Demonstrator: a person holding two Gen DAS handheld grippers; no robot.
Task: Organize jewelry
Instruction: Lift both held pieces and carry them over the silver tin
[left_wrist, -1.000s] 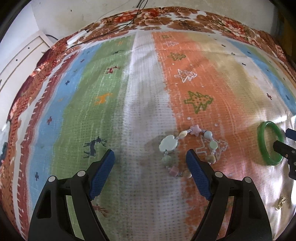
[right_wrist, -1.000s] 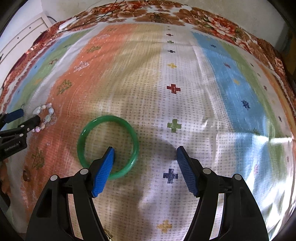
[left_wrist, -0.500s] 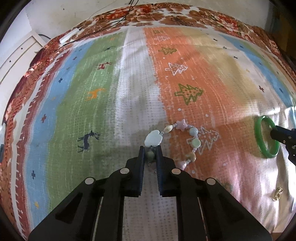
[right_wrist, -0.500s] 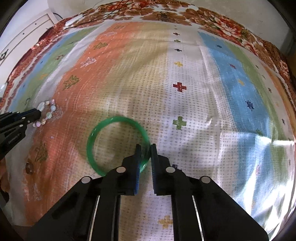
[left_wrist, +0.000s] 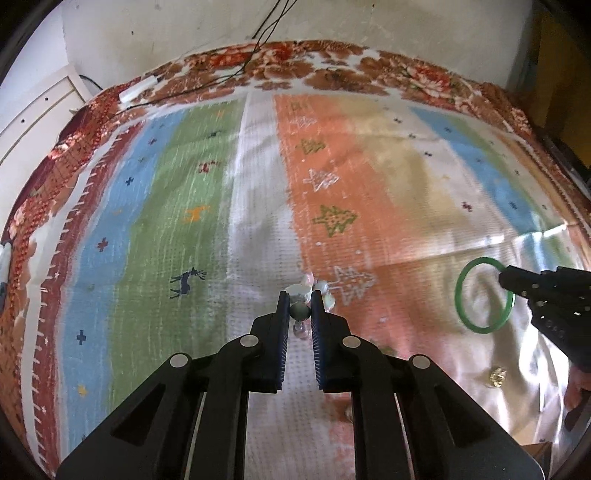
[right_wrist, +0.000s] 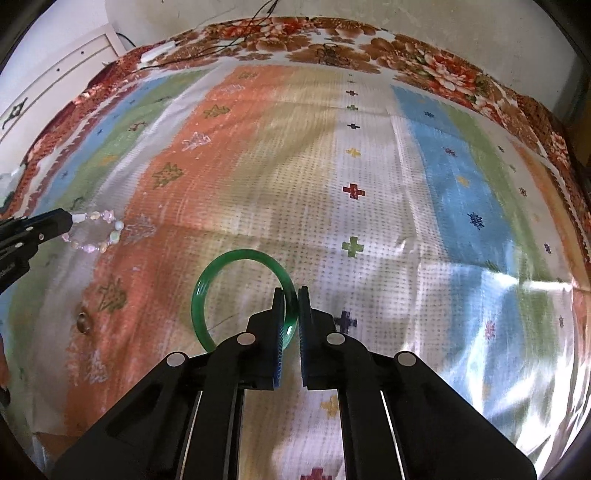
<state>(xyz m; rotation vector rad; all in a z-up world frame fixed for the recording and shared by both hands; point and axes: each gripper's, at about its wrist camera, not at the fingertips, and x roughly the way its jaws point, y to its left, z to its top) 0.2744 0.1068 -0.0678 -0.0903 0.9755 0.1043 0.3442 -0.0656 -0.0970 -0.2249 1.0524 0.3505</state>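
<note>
Striped cloth (left_wrist: 369, 206) below: left gripper (left_wrist: 300, 301) clamped on bead bracelet (right_wrist: 94, 230), right gripper (right_wrist: 291, 295) on green bangle (right_wrist: 236, 256).

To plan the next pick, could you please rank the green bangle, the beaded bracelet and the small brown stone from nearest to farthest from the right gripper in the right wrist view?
1. Green bangle: clamped in the right gripper.
2. Small brown stone: lying on the cloth, left.
3. Beaded bracelet: far left, in the left gripper.
</note>
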